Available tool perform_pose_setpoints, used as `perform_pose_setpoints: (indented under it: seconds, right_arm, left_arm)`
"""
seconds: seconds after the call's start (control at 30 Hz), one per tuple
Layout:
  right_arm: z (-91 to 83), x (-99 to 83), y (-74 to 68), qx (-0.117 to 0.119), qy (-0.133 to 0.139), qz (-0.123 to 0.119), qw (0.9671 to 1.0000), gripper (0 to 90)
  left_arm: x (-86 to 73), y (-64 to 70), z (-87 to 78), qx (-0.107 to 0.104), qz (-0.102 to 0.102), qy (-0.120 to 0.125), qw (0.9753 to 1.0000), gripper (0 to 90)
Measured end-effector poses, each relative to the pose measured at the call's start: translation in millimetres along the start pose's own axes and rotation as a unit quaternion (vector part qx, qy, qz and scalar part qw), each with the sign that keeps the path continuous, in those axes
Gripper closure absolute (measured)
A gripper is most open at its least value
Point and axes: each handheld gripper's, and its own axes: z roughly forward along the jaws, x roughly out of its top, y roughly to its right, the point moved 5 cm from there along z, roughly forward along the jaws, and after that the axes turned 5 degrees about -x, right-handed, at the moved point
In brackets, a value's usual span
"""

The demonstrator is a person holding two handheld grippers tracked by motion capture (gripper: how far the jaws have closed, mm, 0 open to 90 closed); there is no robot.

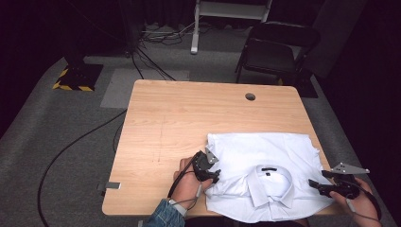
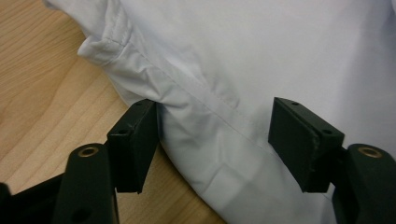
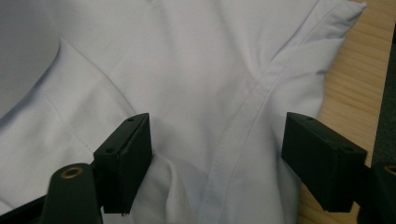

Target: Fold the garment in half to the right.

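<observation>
Folded white cotton shirt [image 1: 265,175] lying collar-up at the near right of the light wooden desk [image 1: 179,118].

High view: left gripper [image 1: 213,178] at the shirt's left shoulder, right gripper [image 1: 316,185] at its right edge. Left gripper view: jaws wide apart, straddling the seamed fabric edge. Right gripper view: jaws likewise spread, gripping nothing, over the shoulder seam [image 3: 243,116].

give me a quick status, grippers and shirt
Left gripper open at the white shirt left shoulder edge. Right gripper open at its right shoulder. Shirt folded, flat on the table, ungripped. Nothing in the way.
</observation>
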Motion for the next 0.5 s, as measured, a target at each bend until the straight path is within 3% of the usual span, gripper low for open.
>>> perform_pose_setpoints:
  seconds: [0.27,0.5]
  right_arm:
    - [-5.5,3.4,-1.3,-0.006,0.020,0.005,0.9998,20.5]
    - [-15.0,5.7,-5.4,-0.005,0.038,0.014,0.9992,20.4]
  left_arm:
    - [13.5,-14.4,-6.5,0.029,-0.019,0.035,0.9988,31.5]
    - [27.6,-21.7,-4.0,0.035,-0.020,0.051,0.9979,31.1]
